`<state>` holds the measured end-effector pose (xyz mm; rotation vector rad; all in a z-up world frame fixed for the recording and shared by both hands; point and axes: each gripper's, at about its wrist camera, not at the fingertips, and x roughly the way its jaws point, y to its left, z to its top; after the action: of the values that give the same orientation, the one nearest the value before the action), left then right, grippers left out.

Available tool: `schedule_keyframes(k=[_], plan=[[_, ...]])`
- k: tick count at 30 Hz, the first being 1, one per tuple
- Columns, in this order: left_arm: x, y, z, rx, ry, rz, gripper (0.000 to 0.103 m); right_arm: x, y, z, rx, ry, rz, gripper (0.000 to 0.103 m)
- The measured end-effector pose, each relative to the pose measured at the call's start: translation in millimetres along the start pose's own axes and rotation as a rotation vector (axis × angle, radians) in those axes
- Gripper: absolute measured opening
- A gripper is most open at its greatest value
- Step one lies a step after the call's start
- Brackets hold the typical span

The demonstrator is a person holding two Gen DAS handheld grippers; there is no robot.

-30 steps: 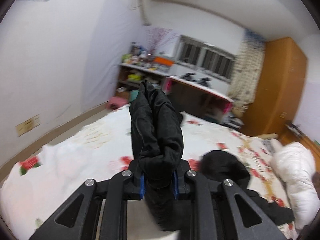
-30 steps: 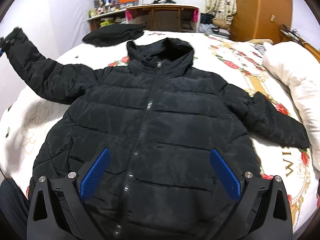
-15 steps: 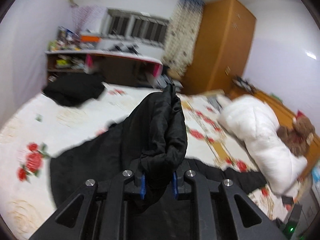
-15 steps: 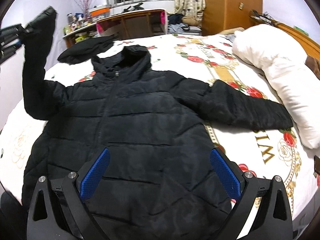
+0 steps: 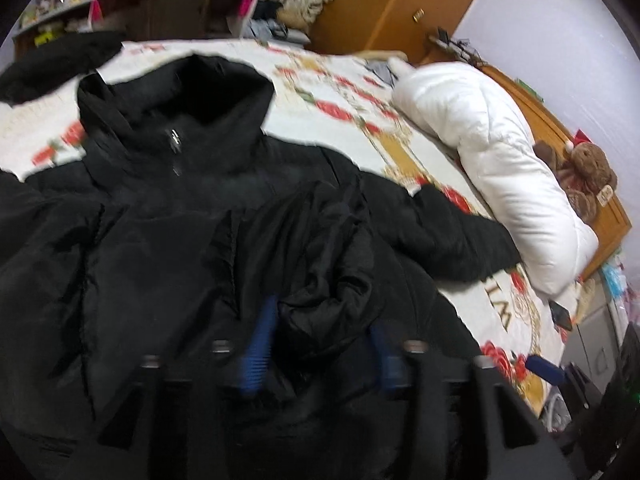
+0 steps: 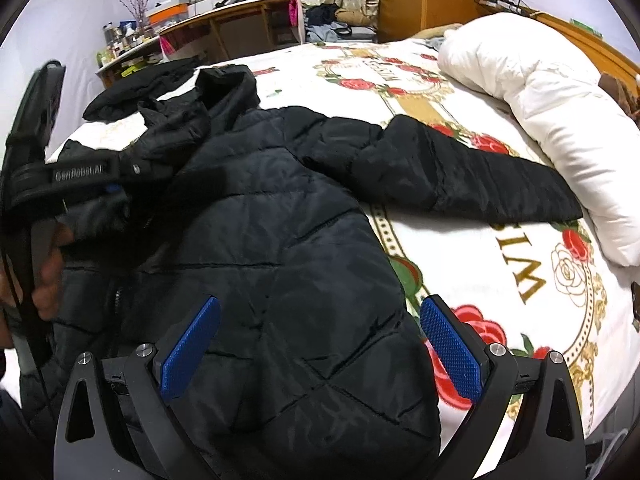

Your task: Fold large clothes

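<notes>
Jacket (image 6: 280,248) flat on bed (image 6: 520,272), hood far, right sleeve out rightward. Left gripper (image 5: 320,344) fingers just opening around cuff (image 5: 324,300); right gripper (image 6: 316,344) fingers wide, empty.

Black jacket (image 6: 288,240), rose-patterned white bedsheet (image 6: 520,264)
</notes>
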<state>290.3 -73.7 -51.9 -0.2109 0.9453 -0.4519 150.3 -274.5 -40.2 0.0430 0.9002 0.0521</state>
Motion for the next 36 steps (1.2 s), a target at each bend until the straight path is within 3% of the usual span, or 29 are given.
schedule_keyframes(k=[1, 2, 4, 8, 12, 14, 17, 19, 21, 22, 23, 26, 31, 36], plan=[[0.7, 1.7, -3.2, -0.007, 0.002, -0.029, 0.082, 1.5, -0.6, 0.0, 0.002, 0.001, -0.001, 0.1], [-2.0, 0.5, -4.7, -0.016, -0.003, -0.056, 0.086, 3.0, -1.3, 0.3, 0.004, 0.002, -0.001, 0.1], [-4.1, -2.2, -6.7, -0.024, -0.014, -0.09, 0.088, 5.6, -1.5, 1.4, 0.008, 0.002, 0.0, 0.1], [-27.3, 3.6, -6.7, -0.025, -0.039, -0.073, 0.088, 9.1, 0.2, 2.7, 0.013, 0.005, 0.006, 0.1], [-62.5, 36.6, -3.9, -0.048, -0.128, 0.038, 0.087, 12.2, 8.1, 10.5, 0.015, 0.004, 0.032, 0.1], [-80.3, 61.2, -1.4, -0.074, -0.169, 0.111, 0.081, 17.8, 13.8, 19.0, 0.027, 0.013, 0.055, 0.1], [-100.2, 100.5, 0.7, -0.113, -0.201, 0.215, 0.061, 27.4, 26.6, 35.1, 0.049, 0.014, 0.107, 0.1], [-106.6, 125.9, 0.9, -0.144, -0.208, 0.246, 0.045, 35.2, 41.3, 48.6, 0.05, 0.0, 0.156, 0.1], [-107.1, 146.5, 0.7, -0.179, -0.206, 0.268, 0.039, 47.8, 57.4, 63.8, 0.052, -0.01, 0.203, 0.098], [-104.1, 154.0, 1.7, -0.192, -0.203, 0.269, 0.039, 54.1, 62.6, 69.2, 0.048, -0.011, 0.216, 0.095], [-100.8, 158.8, -0.1, -0.201, -0.2, 0.264, 0.039, 64.9, 72.5, 76.7, 0.039, 0.0, 0.231, 0.083], [-81.1, 160.0, 0.8, -0.189, -0.174, 0.272, 0.039, 104.2, 93.1, 89.9, 0.025, 0.09, 0.228, 0.018], [-48.1, 166.4, 5.0, -0.179, -0.131, 0.274, 0.039, 114.1, 73.2, 100.7, 0.031, 0.066, 0.147, 0.01], [-19.6, 167.0, -3.0, -0.16, -0.072, 0.287, 0.033, 134.3, 46.2, 91.0, 0.029, 0.133, 0.092, 0.01]])
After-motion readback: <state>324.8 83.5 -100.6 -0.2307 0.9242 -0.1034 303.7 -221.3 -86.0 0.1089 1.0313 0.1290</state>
